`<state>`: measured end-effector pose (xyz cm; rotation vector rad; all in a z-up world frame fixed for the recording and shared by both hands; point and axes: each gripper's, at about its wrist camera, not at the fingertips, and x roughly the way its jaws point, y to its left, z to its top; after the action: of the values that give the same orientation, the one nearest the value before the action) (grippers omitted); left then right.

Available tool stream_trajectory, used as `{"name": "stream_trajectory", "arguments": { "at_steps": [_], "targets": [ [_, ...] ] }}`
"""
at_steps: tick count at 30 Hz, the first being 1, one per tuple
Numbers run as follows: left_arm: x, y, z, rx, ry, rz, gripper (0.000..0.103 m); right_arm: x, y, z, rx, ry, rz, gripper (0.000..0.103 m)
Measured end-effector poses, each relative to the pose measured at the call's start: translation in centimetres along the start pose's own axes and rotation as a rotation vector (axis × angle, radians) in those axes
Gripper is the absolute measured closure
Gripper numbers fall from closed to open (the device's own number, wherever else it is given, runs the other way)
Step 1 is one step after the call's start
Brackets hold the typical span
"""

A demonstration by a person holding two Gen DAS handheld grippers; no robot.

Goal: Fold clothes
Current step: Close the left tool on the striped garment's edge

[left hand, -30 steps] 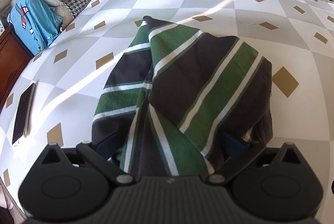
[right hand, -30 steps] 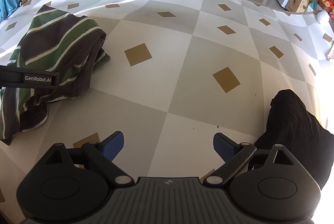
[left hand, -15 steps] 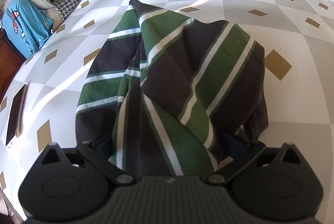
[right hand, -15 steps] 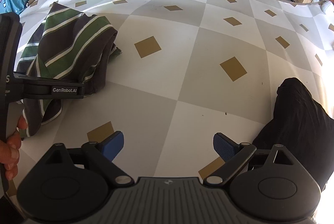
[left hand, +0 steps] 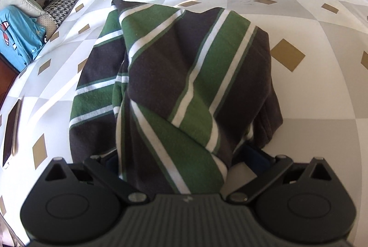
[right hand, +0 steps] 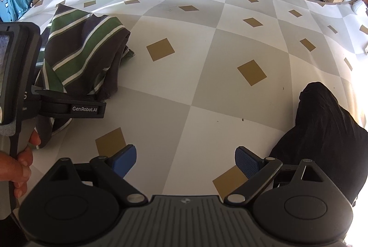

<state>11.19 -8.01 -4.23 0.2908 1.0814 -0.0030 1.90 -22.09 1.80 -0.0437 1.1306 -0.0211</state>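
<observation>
Green, white and dark stripes fill my left view: the striped garment (left hand: 184, 85) lies bunched on the checked cloth (left hand: 299, 97) of the table, and part of it passes between my left jaws (left hand: 184, 161). The fabric hides the pads, so I cannot tell if they clench it. My right jaws (right hand: 185, 160) stand released, wide apart, with only bare cloth between them. Beside them, at the right, lies a black garment (right hand: 326, 132). A phone (left hand: 10, 132) rests near the table's left edge.

Green-striped garment (left hand: 174, 85) bunched on cloth
</observation>
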Motion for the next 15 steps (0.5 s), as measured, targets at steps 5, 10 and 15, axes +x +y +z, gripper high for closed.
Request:
{"name": "stream_trajectory", "arguments": {
  "at_steps": [5,10,15],
  "targets": [
    [-0.05,0.07,-0.11,0.0,-0.002,-0.004,0.0,-0.04,0.29,-0.06,-0.01,0.001,0.005,0.01],
    [-0.09,0.12,-0.23,0.001,-0.002,-0.007,0.0,-0.05,0.4,-0.08,-0.013,0.003,0.008,0.01],
    [-0.08,0.2,-0.27,0.002,-0.003,-0.008,0.0,-0.05,0.42,-0.08,-0.012,0.004,0.01,0.01]
  ]
}}
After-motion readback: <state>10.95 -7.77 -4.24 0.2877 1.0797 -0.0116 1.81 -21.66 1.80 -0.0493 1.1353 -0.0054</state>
